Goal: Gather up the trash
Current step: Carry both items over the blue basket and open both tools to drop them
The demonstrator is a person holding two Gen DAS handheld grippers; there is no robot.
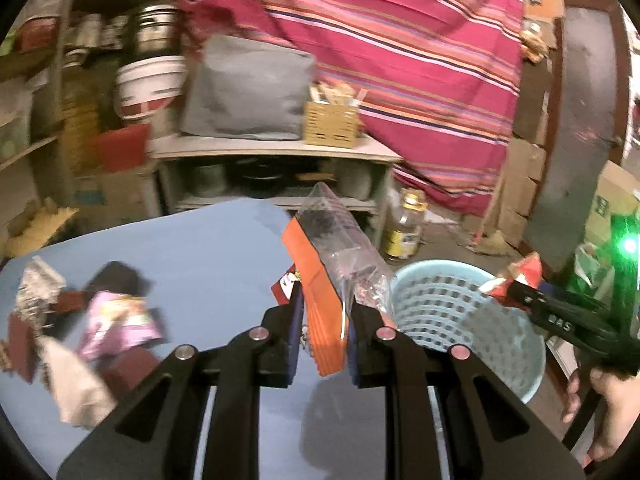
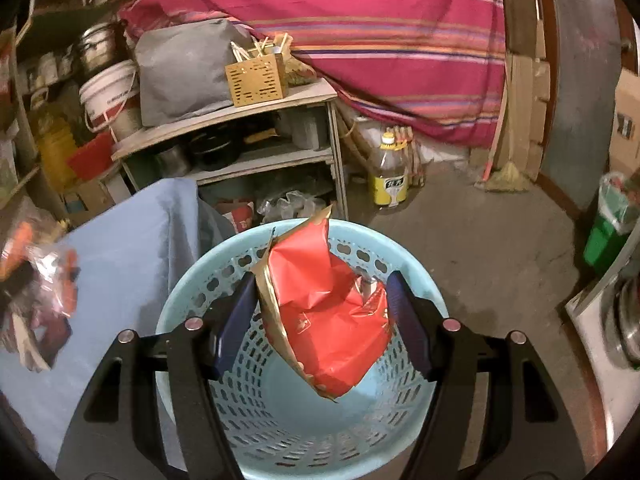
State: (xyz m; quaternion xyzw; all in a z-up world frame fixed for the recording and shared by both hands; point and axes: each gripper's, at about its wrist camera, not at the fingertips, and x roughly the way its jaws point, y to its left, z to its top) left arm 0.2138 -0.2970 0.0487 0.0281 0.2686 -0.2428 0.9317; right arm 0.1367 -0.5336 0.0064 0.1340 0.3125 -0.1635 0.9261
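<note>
In the left wrist view my left gripper (image 1: 323, 312) is shut on an orange and clear plastic wrapper (image 1: 320, 280), held above the blue-clothed table (image 1: 200, 248). The light blue perforated basket (image 1: 440, 312) stands just right of the table. More trash lies at the table's left, among it a pink wrapper (image 1: 120, 320) and crumpled paper (image 1: 76, 384). In the right wrist view my right gripper (image 2: 322, 284) hangs over the basket (image 2: 192, 280), shut on a crumpled red and gold wrapper (image 2: 324, 312). That gripper (image 1: 508, 286) also shows from the side with its red wrapper (image 1: 524, 270).
Behind the table is a wooden shelf unit (image 2: 240, 120) with a grey bag, a slotted box and pots. An oil bottle (image 2: 390, 176) and a broom (image 2: 506, 172) stand on the floor. A green bin (image 2: 608, 232) is at the right. A hand (image 1: 608, 412) holds the right gripper.
</note>
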